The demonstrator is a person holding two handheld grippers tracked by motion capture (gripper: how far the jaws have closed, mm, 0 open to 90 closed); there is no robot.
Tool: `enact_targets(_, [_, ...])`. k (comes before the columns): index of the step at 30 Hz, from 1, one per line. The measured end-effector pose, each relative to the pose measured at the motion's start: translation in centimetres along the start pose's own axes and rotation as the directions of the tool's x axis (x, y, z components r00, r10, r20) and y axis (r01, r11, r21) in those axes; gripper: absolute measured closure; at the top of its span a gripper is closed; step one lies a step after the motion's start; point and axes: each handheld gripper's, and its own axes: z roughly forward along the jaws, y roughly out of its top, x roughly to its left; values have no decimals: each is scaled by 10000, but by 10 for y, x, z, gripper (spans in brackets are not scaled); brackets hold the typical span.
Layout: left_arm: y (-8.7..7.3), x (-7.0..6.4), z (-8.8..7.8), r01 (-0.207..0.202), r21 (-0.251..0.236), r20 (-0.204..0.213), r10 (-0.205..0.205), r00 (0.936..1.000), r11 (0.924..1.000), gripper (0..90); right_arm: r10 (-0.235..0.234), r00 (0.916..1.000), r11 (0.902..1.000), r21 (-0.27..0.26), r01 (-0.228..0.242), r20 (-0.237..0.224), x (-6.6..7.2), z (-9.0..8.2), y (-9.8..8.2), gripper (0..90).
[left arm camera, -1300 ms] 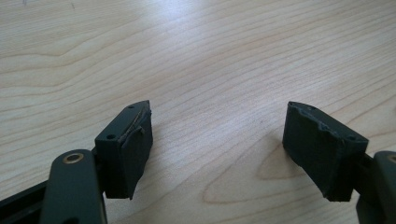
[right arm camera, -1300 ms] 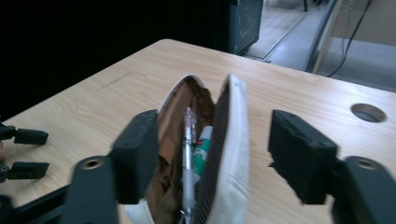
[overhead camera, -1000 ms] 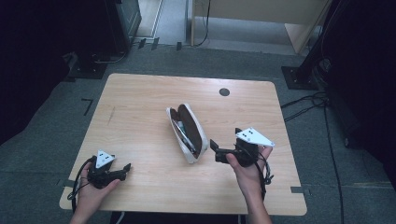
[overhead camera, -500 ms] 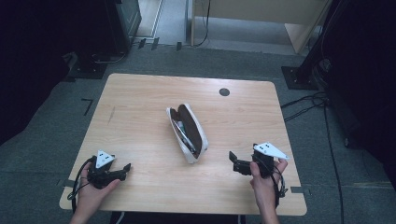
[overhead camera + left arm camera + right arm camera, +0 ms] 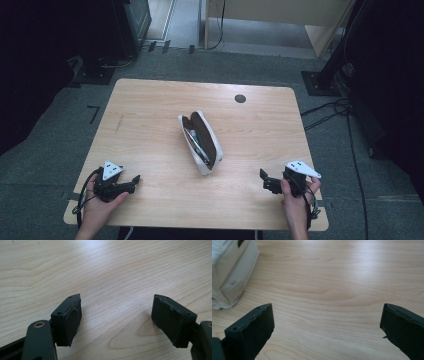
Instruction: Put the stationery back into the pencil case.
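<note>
- Left gripper (image 5: 134,178): jaws apart, nothing between them, bare table (image 5: 150,110) under them; near-left table corner.
- Right gripper (image 5: 263,176): jaws wide apart, empty, low over the near-right wood.
- Pencil case (image 5: 201,141): mid-table between the grippers, unzipped, mouth up; long axis runs from far-left to near-right.
- Case's near end (image 5: 229,272) lies just beyond the right gripper's jaw, apart from it.

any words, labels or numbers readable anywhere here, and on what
None can be read.
The pouch carries a small dark tag at its top edge in the right gripper view: cut off and too blurred to read.
The table, the left gripper and the right gripper bear no writing that shows.
</note>
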Motion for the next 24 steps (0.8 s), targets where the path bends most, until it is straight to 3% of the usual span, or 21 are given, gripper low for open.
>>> enact_targets(13, [0, 0, 0, 4, -4, 5, -4, 10000, 10000, 248, 299, 9967, 9974, 638, -347, 752, -35, -4, -24, 0])
enact_targets(20, [0, 0, 0, 4, -8, 1, -4, 10000, 10000, 247, 309, 9937, 9938, 1027, -421, 1079, -43, -1, -34, 0])
enact_targets(24, [0, 0, 0, 0, 31, -46, 0, 10000, 10000, 230, -55, 9927, 9883, 1521, -129, 1204, -41, 7, -41, 0])
